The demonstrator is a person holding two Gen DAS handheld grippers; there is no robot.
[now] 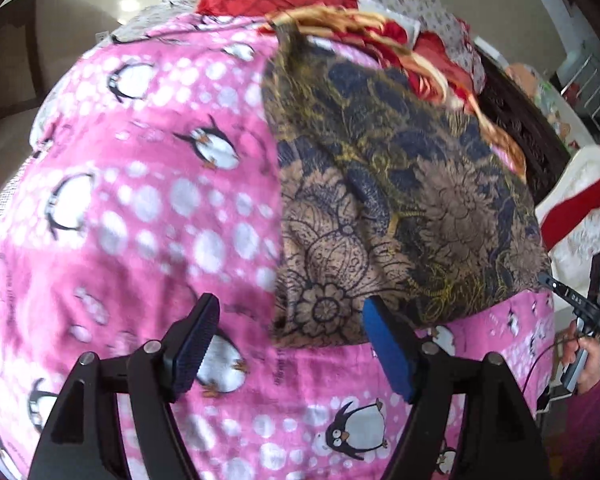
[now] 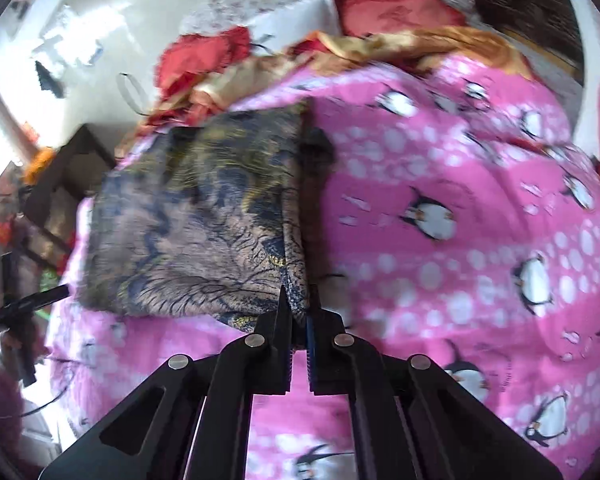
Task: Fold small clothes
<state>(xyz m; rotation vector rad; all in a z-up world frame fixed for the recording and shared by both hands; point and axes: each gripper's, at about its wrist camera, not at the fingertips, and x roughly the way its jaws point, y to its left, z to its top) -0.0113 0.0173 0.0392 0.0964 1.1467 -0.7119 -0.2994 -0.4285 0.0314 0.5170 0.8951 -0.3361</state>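
Floral cloth [image 1: 400,200] lies folded on pink penguin blanket [image 1: 140,200]. Left gripper [image 1: 292,344] spread wide, empty, above cloth's near edge. Right gripper [image 2: 299,332] pinches cloth's near corner.

My left gripper [image 1: 290,312] is matt black plastic with silvery metal pins at its joints; its pads [image 1: 388,350] are blue and finely ribbed, like rubber. My right gripper [image 2: 299,320] has the same matt black finish and toothed blue pads. The floral garment [image 1: 400,208] is thin printed cloth, dull brown and navy with a faint golden sheen in the pattern. The pink penguin blanket [image 1: 140,200] under it looks like soft, fuzzy fleece, matt throughout. The red-and-gold fabric [image 1: 384,40] behind is satiny and glossy. The dark headboard [image 1: 516,120] looks like carved wood.
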